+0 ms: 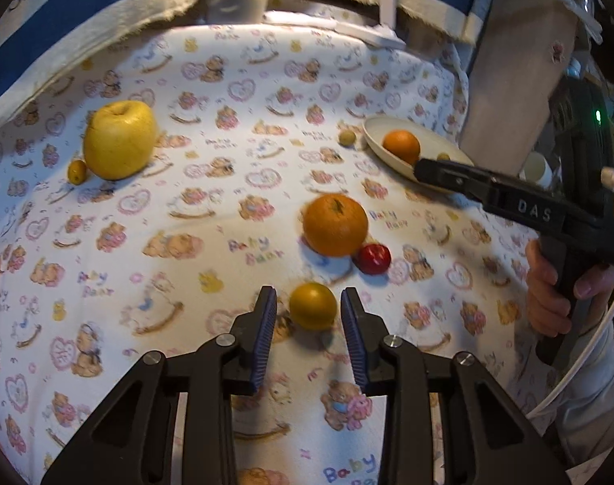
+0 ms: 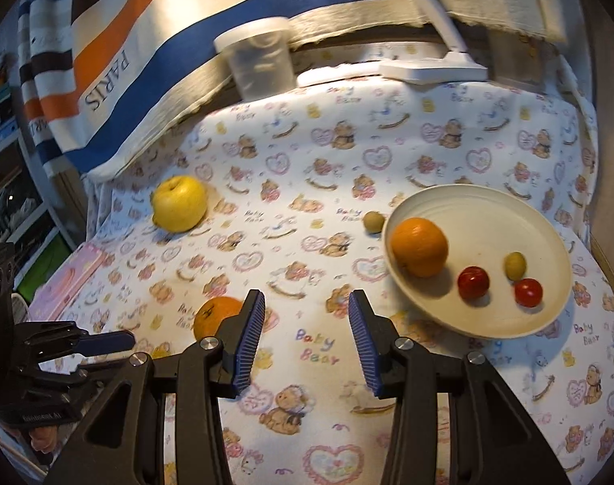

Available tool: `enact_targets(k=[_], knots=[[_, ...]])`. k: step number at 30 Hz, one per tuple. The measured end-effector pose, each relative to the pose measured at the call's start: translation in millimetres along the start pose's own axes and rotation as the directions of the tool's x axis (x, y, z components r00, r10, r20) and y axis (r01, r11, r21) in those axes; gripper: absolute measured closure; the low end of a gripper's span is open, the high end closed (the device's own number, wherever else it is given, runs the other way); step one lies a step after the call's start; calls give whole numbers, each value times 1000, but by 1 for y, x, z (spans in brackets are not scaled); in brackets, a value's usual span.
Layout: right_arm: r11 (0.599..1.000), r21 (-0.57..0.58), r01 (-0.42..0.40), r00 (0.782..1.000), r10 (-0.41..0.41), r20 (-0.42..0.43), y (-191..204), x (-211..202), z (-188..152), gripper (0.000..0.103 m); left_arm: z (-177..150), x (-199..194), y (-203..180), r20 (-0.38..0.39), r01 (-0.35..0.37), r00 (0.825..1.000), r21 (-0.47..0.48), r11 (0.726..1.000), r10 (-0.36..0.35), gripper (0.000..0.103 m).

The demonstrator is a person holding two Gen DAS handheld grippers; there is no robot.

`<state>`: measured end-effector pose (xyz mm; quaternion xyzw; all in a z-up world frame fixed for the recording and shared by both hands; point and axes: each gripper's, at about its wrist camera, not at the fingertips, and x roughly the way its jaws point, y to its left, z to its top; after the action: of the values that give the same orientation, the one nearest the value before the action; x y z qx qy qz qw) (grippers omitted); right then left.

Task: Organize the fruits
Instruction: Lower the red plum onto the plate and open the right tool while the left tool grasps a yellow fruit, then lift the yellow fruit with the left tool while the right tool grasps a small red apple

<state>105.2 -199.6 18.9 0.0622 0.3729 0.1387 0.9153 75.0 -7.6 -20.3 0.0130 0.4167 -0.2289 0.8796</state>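
Note:
My left gripper (image 1: 309, 297) is open, its blue pads either side of a small yellow-green fruit (image 1: 313, 305) on the cloth, not closed on it. Just beyond lie an orange (image 1: 335, 224) and a small red fruit (image 1: 373, 258). A big yellow apple (image 1: 120, 139) and a tiny yellow fruit (image 1: 77, 171) lie at the left. My right gripper (image 2: 307, 303) is open and empty above the cloth, left of a cream plate (image 2: 488, 210). The plate holds an orange (image 2: 419, 246), two red fruits (image 2: 473, 282) and a small green one (image 2: 514, 265). Another green fruit (image 2: 374, 221) lies beside the plate.
A bear-print cloth (image 1: 209, 218) covers the table. A striped towel (image 2: 153, 52), a white cup (image 2: 260, 58) and a white lamp base (image 2: 432, 68) stand at the back. A cardboard box (image 1: 517, 64) rises at the right. A pink book (image 2: 70, 279) lies at the left edge.

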Motion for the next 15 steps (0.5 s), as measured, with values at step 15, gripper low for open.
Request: enact_targets(k=[15], knots=[[998, -1, -71, 997, 71, -19, 4, 1, -5, 58, -5, 18, -6, 27, -113, 993, 26, 993, 112, 75]])
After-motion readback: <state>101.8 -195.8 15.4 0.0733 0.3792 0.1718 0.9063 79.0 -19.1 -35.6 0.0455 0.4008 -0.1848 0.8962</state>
